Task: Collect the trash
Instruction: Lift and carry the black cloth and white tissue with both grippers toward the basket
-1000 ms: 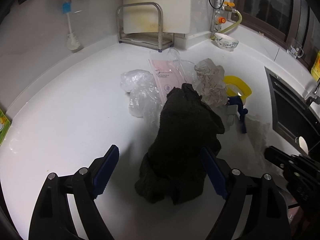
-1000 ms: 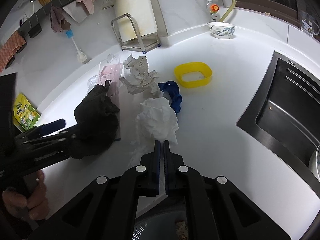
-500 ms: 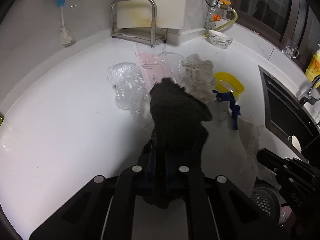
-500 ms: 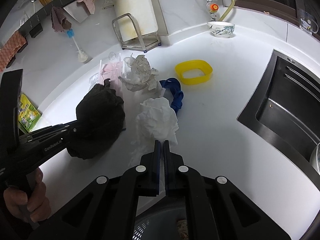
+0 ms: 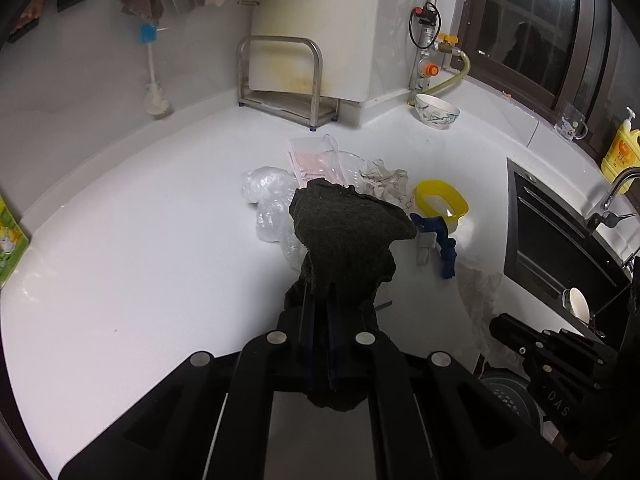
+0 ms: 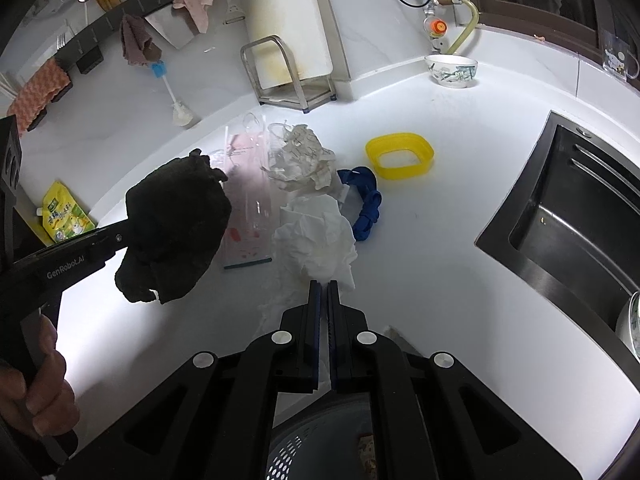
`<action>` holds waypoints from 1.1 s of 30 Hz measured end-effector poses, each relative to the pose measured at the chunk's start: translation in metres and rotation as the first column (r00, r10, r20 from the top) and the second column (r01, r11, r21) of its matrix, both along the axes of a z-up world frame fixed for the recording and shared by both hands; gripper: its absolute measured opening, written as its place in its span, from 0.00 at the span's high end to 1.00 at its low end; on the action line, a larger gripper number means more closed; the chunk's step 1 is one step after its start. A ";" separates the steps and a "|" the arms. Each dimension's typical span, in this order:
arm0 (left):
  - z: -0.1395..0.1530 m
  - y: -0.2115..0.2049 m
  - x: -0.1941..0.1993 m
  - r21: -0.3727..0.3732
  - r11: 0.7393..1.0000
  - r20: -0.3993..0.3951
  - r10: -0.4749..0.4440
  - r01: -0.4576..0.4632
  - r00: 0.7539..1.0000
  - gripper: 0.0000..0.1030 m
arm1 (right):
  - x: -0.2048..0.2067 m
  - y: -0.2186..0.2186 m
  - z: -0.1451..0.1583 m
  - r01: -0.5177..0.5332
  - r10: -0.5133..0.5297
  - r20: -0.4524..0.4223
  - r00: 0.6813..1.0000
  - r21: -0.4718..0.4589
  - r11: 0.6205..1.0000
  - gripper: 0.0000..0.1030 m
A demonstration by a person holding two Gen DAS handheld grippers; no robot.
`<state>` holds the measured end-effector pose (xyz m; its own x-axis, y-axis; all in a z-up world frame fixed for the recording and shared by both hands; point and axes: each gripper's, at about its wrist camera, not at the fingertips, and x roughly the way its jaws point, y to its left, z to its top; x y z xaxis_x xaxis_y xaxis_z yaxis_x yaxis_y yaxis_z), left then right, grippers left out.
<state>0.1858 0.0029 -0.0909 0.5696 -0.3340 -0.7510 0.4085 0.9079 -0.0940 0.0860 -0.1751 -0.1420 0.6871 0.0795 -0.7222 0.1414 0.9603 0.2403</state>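
White kitchen counter (image 6: 460, 240) fills both views. At left of the right wrist view, the left gripper (image 5: 320, 312) pinches a bunched black cloth (image 6: 176, 224), lifted off the counter. The right gripper (image 6: 324, 292) has fingers pressed together, empty, above crumpled white paper (image 6: 316, 236) at centre frame.

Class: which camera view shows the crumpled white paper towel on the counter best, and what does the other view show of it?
The right wrist view: the white paper towel lies in full view just ahead of the right gripper. In the left wrist view only its dim edge shows, right of the black cloth.
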 end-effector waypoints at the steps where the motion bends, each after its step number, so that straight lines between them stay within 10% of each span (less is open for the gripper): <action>1: 0.001 0.001 -0.003 0.004 1.000 0.002 0.004 -0.004 1.000 0.95 | -0.002 0.000 0.002 -0.003 0.003 0.003 1.000 0.000 1.000 0.97; 33: 0.000 -0.050 -0.176 0.057 0.997 -0.054 0.055 -0.052 0.997 0.95 | -0.148 -0.040 0.006 -0.178 0.178 -0.048 0.983 0.003 0.984 0.97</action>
<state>0.0099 -0.0470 -0.0914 0.5422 -0.2610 -0.7987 0.3547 0.9328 -0.0640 -0.0617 -0.2153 -0.1364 0.6268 0.1961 -0.7541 -0.0203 0.9716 0.2358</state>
